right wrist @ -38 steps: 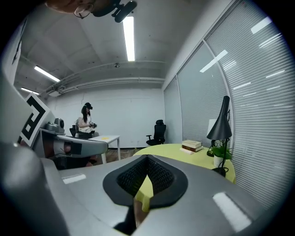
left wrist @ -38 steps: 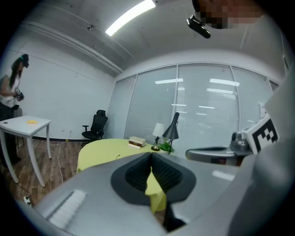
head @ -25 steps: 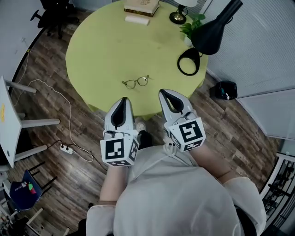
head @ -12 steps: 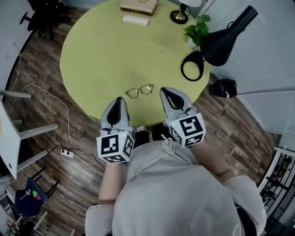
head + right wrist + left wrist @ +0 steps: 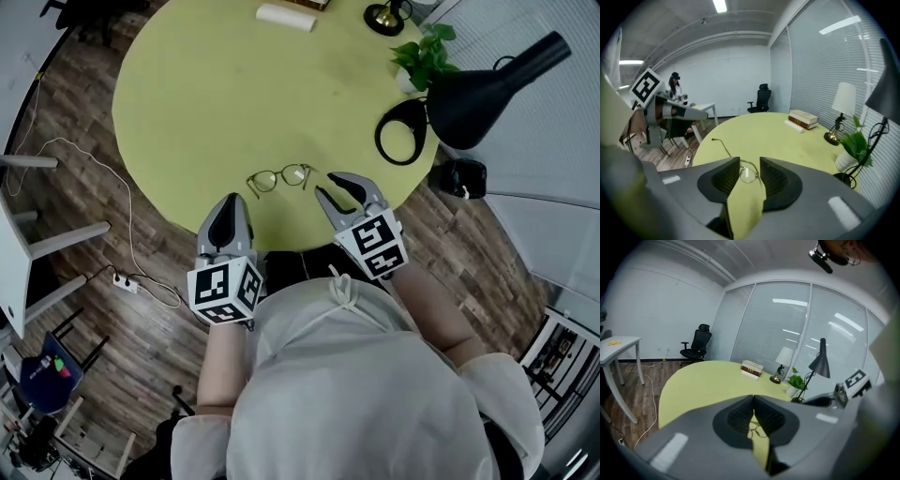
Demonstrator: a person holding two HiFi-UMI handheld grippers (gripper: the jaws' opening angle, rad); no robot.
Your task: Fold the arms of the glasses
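Thin-rimmed glasses (image 5: 279, 176) lie with arms spread on the round yellow-green table (image 5: 206, 103), close to its near edge. My left gripper (image 5: 232, 199) is shut and empty, just short and left of the glasses; in the left gripper view its closed tips (image 5: 753, 399) hide most of the glasses (image 5: 757, 431). My right gripper (image 5: 330, 186) is just right of the glasses, its jaws opening with nothing pressed between them. In the right gripper view one lens (image 5: 748, 174) shows in the gap of that gripper (image 5: 750, 163), beyond the tips.
A black desk lamp (image 5: 487, 84) with a ring base (image 5: 401, 131), a small plant (image 5: 427, 56) and a brass lamp foot (image 5: 384, 17) stand at the table's far right. Books (image 5: 752, 369) lie at the back. A black bag (image 5: 462, 178) and power strip (image 5: 122, 281) are on the floor.
Both grippers have come forward and down toward the glasses. The right gripper's jaws, shut before, now stand apart. The left gripper stays shut.
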